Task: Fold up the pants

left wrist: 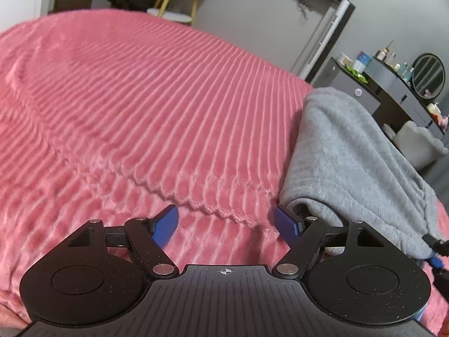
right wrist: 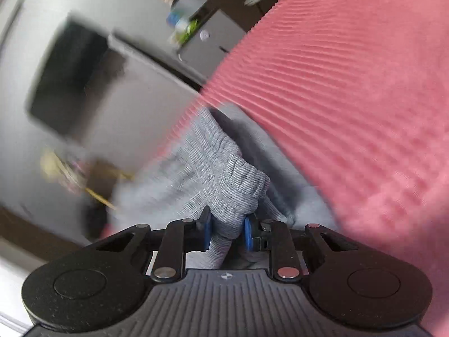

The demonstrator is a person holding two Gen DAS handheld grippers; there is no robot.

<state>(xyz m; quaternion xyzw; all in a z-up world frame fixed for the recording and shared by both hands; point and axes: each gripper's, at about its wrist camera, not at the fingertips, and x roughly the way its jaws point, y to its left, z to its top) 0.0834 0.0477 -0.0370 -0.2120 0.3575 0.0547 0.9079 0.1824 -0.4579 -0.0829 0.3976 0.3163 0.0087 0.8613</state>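
Note:
The grey sweatpants (left wrist: 350, 151) hang lifted at the right of the left wrist view, above the pink ribbed bedspread (left wrist: 146, 106). My left gripper (left wrist: 227, 223) is open and empty, low over the bedspread, its right pad (left wrist: 286, 224) just left of the pants' lower hem. In the right wrist view my right gripper (right wrist: 226, 230) is shut on the ribbed waistband of the pants (right wrist: 224, 177), holding the cloth up beside the bed (right wrist: 350, 98). That view is tilted and blurred. The other gripper (left wrist: 437, 250) shows at the pants' right edge.
A dresser (left wrist: 393, 90) with bottles and a round mirror (left wrist: 428, 75) stands right of the bed. A white cushioned chair (left wrist: 421, 143) is beside it. A gold-legged stool (left wrist: 174, 14) and dark clothing are behind the bed. A dark screen (right wrist: 67, 78) hangs on the wall.

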